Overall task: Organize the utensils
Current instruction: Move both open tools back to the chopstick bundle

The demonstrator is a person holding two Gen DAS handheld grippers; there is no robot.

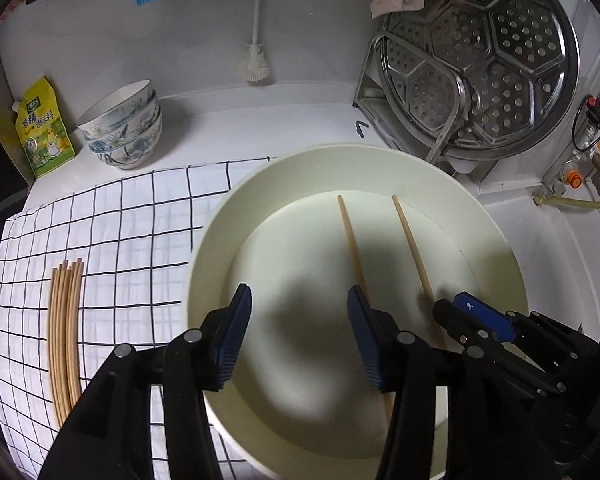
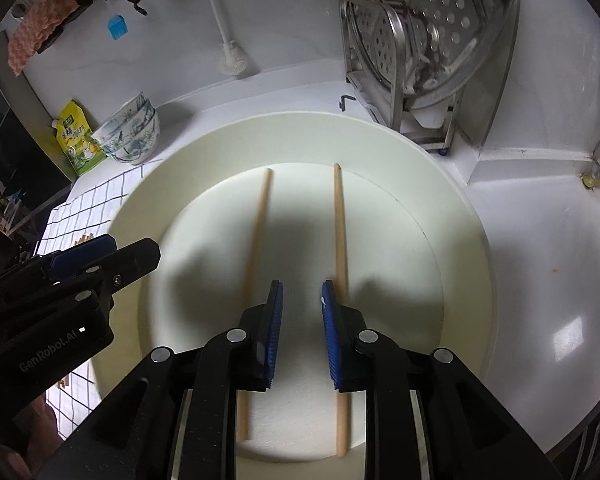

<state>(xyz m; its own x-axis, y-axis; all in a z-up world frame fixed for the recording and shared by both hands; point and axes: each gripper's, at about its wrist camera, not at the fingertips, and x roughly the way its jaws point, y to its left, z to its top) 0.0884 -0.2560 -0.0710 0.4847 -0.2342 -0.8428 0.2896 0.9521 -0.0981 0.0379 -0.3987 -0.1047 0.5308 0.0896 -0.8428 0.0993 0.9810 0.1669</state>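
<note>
White kitchen surface, part covered by a checked cloth (image 1: 132, 216). Nearest, the left gripper (image 1: 300, 320) and right gripper (image 2: 301, 320) hover over a cream basin (image 1: 220, 240) — both jaws apart, holding nothing. Two loose chopsticks (image 2: 341, 280) lie parallel on the basin floor. Thin, smooth, pale wood: likely to roll or slip from the pads. Farther left, bundled chopsticks (image 1: 65, 332) rest on the cloth.

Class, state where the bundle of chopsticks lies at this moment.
In the left wrist view, the bundle of chopsticks lies at the left on the checked cloth, beside the cream basin.
</note>
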